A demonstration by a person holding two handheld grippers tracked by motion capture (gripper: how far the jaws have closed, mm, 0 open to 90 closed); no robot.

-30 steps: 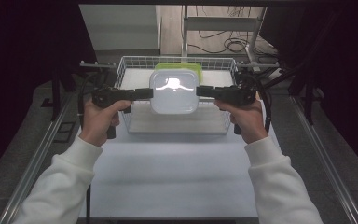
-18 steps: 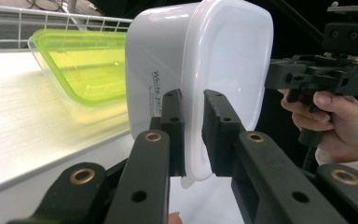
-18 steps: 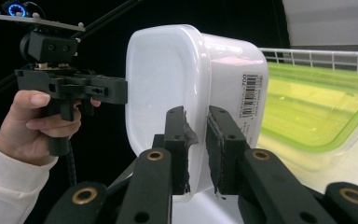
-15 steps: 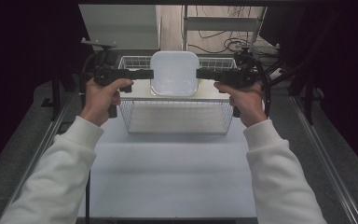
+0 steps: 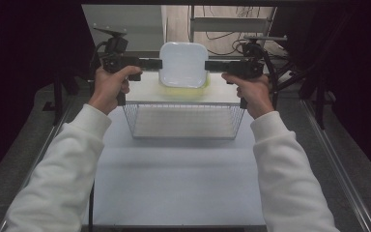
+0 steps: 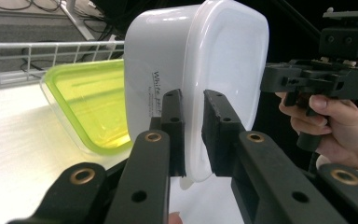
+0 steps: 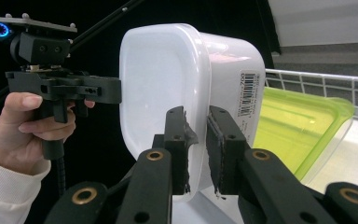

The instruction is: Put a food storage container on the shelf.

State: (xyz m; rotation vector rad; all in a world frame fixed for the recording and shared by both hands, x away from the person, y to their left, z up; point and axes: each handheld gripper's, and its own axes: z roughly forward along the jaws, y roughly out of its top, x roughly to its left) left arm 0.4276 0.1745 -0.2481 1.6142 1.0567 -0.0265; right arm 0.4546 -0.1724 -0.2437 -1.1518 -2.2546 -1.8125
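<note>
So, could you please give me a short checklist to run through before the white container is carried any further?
1. Left gripper clamped on the rim of the white container: ok.
2. Right gripper clamped on the opposite rim: ok.
3. Container lifted free of the wire basket: ok.
4. Lid seated flush all round: cannot tell.
5. Green-lidded container resting apart beneath, not caught: ok.
6. Contents inside the white container: cannot tell.
</note>
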